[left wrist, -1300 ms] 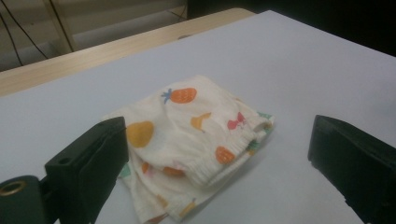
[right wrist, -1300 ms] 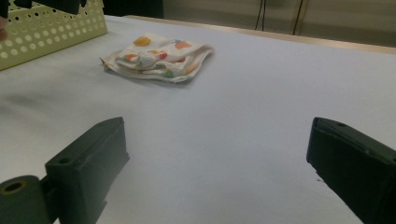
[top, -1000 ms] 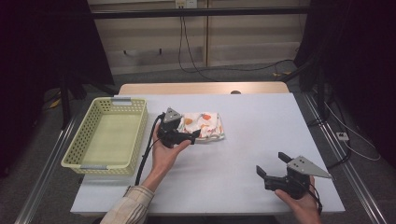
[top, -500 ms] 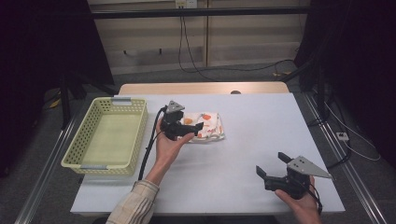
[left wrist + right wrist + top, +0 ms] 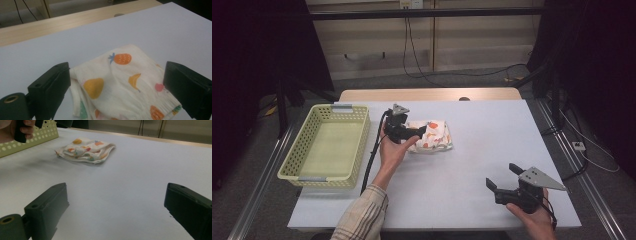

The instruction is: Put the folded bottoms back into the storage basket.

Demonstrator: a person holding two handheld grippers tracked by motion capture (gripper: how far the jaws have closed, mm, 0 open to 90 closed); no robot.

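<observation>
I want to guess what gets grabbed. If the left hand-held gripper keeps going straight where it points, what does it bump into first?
Most likely the cloth. The left hand-held gripper has its jaws wide open on either side of the folded fruit-print fabric, which lies flat on the table right ahead. How close it is stays hard to judge.

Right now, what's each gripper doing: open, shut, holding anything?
Left gripper: open, jaws spread either side of the fruit-print cloth, not gripping it.
Right gripper: open, holding nothing, above the white table.
</observation>
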